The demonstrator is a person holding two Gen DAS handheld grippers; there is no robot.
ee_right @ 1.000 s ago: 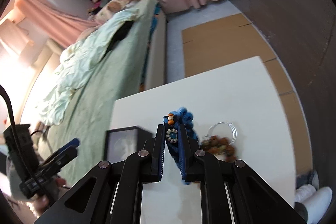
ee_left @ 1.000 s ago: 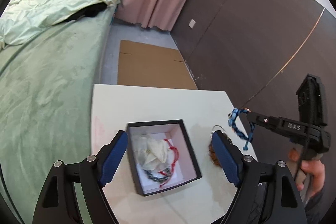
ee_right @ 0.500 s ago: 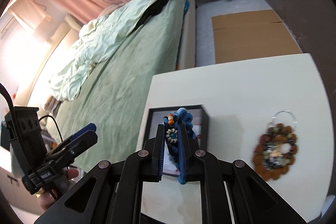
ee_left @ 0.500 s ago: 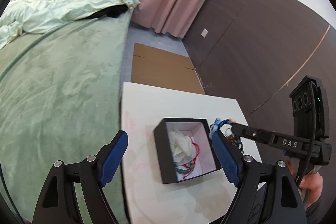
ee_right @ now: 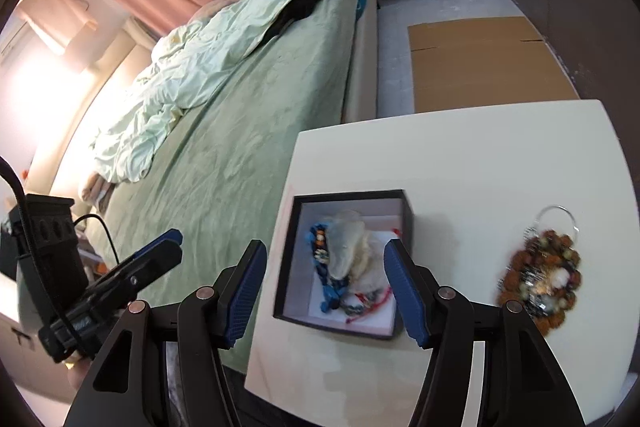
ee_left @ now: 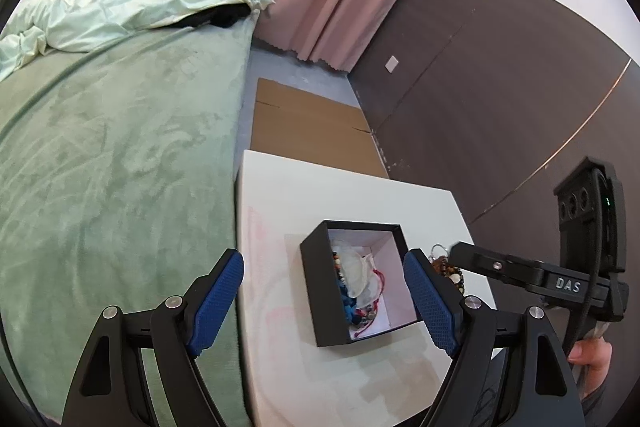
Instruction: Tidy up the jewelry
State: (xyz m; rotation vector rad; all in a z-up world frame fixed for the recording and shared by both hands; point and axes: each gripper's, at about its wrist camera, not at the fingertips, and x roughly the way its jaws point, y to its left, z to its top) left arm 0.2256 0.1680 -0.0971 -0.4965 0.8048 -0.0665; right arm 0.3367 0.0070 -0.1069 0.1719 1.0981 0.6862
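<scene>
The right tongs (ee_right: pixel 325 281) are opening, empty; the blue bracelet (ee_right: pixel 320 259) they carried now lies in the box (ee_right: pixel 394 197). Left tongs (ee_left: pixel 324 301) apart. Brown bracelet (ee_right: pixel 540 277) remains on the worktop (ee_right: pixel 460 155).

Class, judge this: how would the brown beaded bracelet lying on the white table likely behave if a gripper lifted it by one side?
The brown beaded bracelet would probably sag, being separate beads on a strand. Its rounded beads might slip between pads. The attached wire ring would likely dangle.
</scene>
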